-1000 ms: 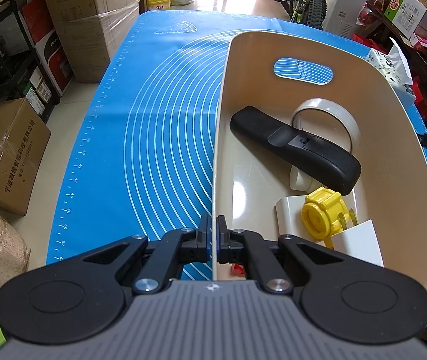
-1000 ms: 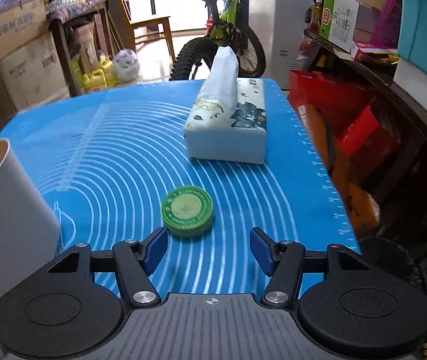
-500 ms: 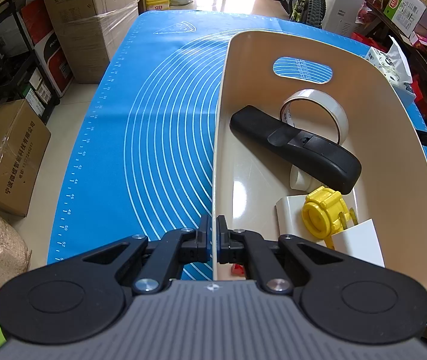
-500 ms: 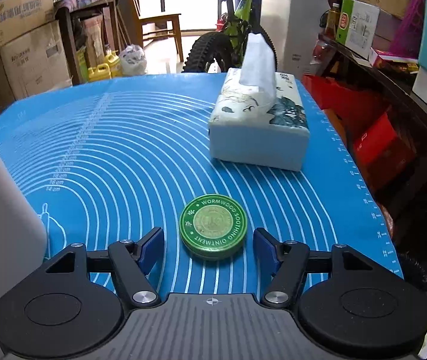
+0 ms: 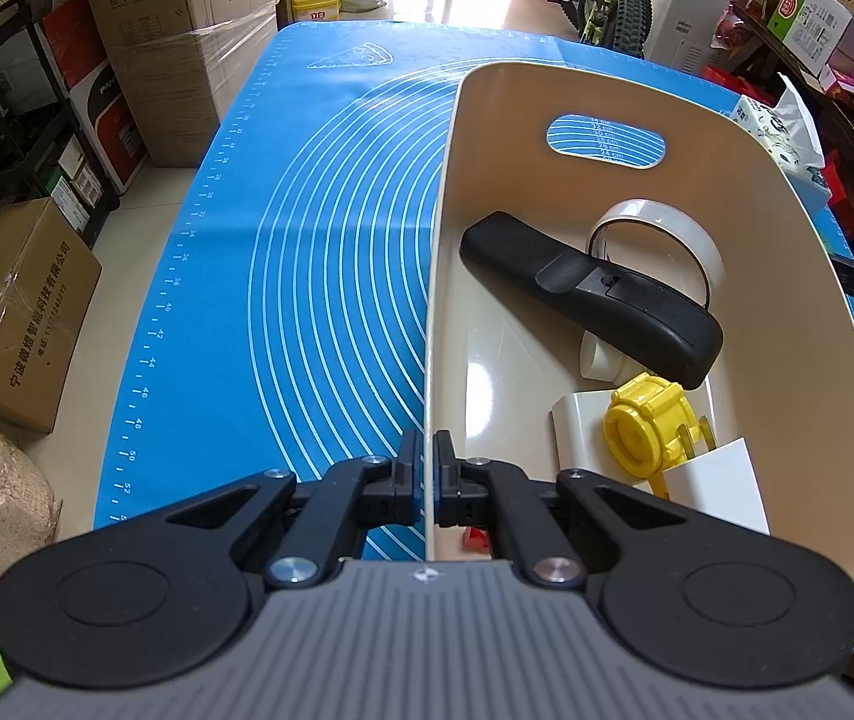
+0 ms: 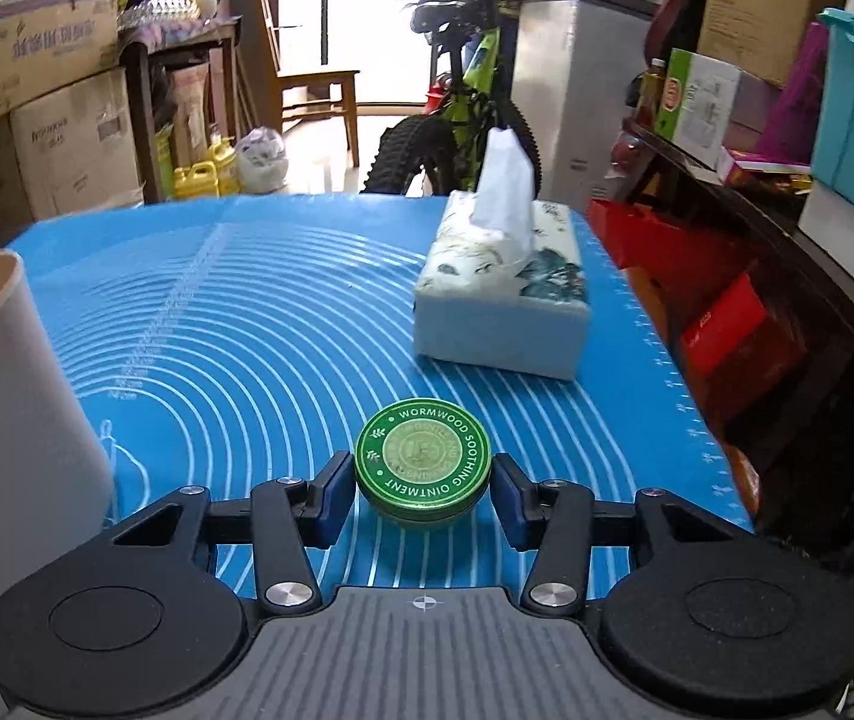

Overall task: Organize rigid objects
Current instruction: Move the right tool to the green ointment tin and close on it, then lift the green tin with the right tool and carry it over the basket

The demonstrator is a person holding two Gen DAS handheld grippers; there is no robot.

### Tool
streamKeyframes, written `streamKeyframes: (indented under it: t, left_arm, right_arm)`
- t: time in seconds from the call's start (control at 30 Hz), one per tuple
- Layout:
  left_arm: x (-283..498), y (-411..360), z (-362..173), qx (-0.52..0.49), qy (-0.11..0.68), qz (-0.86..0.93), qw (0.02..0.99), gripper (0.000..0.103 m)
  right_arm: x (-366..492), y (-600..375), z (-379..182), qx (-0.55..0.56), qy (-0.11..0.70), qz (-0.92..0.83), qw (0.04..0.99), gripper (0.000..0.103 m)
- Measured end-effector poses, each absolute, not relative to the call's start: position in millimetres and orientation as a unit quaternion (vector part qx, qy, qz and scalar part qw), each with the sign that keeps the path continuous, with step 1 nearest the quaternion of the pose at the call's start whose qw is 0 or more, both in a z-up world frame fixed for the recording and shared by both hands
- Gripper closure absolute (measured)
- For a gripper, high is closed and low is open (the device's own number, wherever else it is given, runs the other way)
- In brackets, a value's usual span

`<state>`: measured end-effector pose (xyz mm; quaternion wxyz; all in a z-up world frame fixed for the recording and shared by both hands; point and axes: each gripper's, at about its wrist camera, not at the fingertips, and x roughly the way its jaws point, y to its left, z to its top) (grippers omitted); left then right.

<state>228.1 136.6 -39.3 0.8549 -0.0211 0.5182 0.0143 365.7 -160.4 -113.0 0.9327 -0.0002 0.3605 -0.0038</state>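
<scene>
Left wrist view. The left gripper (image 5: 425, 471) is clamped on the near rim of a cream bin (image 5: 799, 276), one pad on each side of the thin wall. The bin stands on a blue silicone mat (image 5: 306, 228) printed with white concentric arcs, a pizza-slice outline at 12 o'clock, and a ruler scale along its left edge (readable marks include 42, 44, 46, 48, 50, 52). Through the bin's oval handle slot (image 5: 605, 141) more mat figures show: 24, 26, 28 cm. Inside the bin lie a black handle-shaped object (image 5: 592, 297), a roll of clear tape (image 5: 658, 243) leaning behind it at 1 o'clock, a yellow toy watch (image 5: 649, 429) at 5 o'clock of the black object, and a white block (image 5: 718, 486) just beside the watch. Cardboard cartons with Chinese print stand on the floor at 9 o'clock.

Right wrist view. The right gripper (image 6: 423, 489) has its jaws closing, with a round green tin (image 6: 423, 459) between the blue pads; narrow gaps remain on both sides, so the pads do not yet press it. The tin rests on the mat, and its lid reads "WORMWOOD SOOTHING OINTMENT". A tissue pack (image 6: 502, 291) with a leaf print lies at 1 o'clock of the tin, well apart. The bin's outer wall stands at 9 o'clock.
</scene>
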Motion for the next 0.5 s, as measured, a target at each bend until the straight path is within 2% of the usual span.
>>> streamKeyframes:
  t: [0.5]
  left_arm:
    - [227,139,-38,-0.024,0.516,0.015,0.856,0.098]
  right_arm:
    - [285,-158,-39,0.013,0.296,0.029,0.955,0.049]
